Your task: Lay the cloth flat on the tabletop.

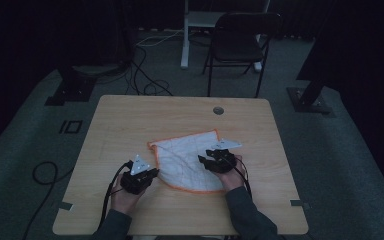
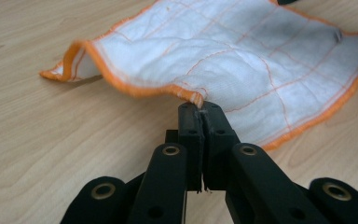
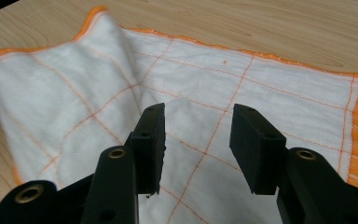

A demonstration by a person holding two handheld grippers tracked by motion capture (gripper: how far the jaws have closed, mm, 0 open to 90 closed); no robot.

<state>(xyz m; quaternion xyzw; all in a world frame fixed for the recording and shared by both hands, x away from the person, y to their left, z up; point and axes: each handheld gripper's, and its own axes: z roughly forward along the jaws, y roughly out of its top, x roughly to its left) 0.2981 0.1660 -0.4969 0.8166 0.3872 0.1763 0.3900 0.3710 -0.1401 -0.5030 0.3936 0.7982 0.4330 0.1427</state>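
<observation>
Cloth: white woven cloth with orange hem and thin orange grid lines, lying on the desk at centre frame in the high view, between the two tools. Mostly flat, rumpled along its left side.
Desk: light wood-grain desk, cloth slightly toward the near half.
Left tool: black two-jaw tool at lower left of centre in the high view, at the cloth's left edge. In the left gripper view the jaws are pressed together on the orange hem; a sliver of cloth sits pinched at the tips.
Cloth vs left tool: cloth spreads away from the tips toward the upper right of that view; the hem to the left of the pinch is lifted off the desk and folds into a raised corner at left of frame.
Right tool: black two-jaw tool right of centre in the high view, over the cloth's right part. Jaws apart in the right gripper view, pads not pressing anything.
Cloth vs right tool: cloth lies under and beyond the open jaws; a small raised peak of fabric sits in the gap between them. Orange hem runs along top and right of that frame.
Hands: one hand behind each tool, sleeves entering from the bottom edge of the high view.
</observation>
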